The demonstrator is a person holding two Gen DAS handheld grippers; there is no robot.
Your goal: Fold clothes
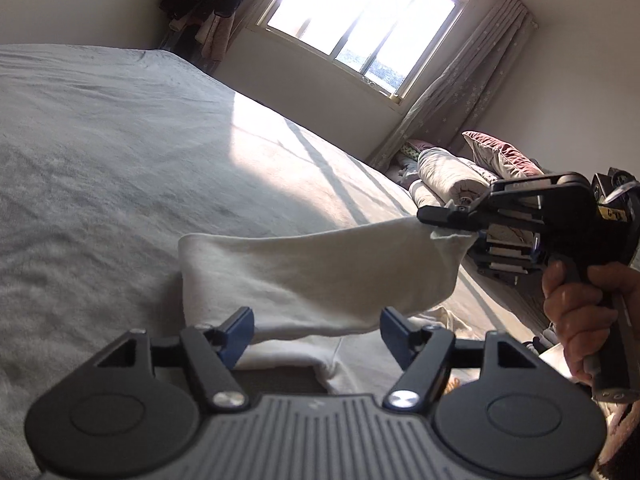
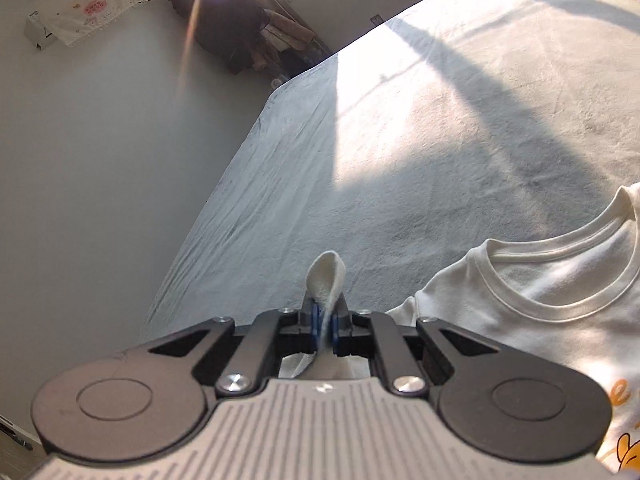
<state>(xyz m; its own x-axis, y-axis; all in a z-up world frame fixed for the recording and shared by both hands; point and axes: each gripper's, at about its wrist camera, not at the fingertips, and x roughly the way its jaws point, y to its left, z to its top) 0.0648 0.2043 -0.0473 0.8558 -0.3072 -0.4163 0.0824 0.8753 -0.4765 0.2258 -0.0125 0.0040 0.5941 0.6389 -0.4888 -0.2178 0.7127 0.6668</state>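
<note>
Right gripper (image 2: 325,322) pinches shirt (image 1: 320,268) edge above the wide bare bed (image 1: 120,160).

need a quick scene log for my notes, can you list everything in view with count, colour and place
t-shirt: one, cream with an orange print, lying on the bed, one edge lifted
bed: one, pale grey cover, fills most of both views
window: one, bright, on the far wall
curtain: one, pale grey-pink, right of the window
hanging clothes: a few, dark and pink, in the corner left of the window
rolled bedding: one roll, beige, at the far end of the bed
pillow: one, dark red, behind the bedding
covered wall unit: one, white cover with a pink print, high on the wall
left gripper: black, blue pads, open over the shirt
right gripper: black, shut on the shirt edge
hand: one, holding the right gripper's handle
</note>
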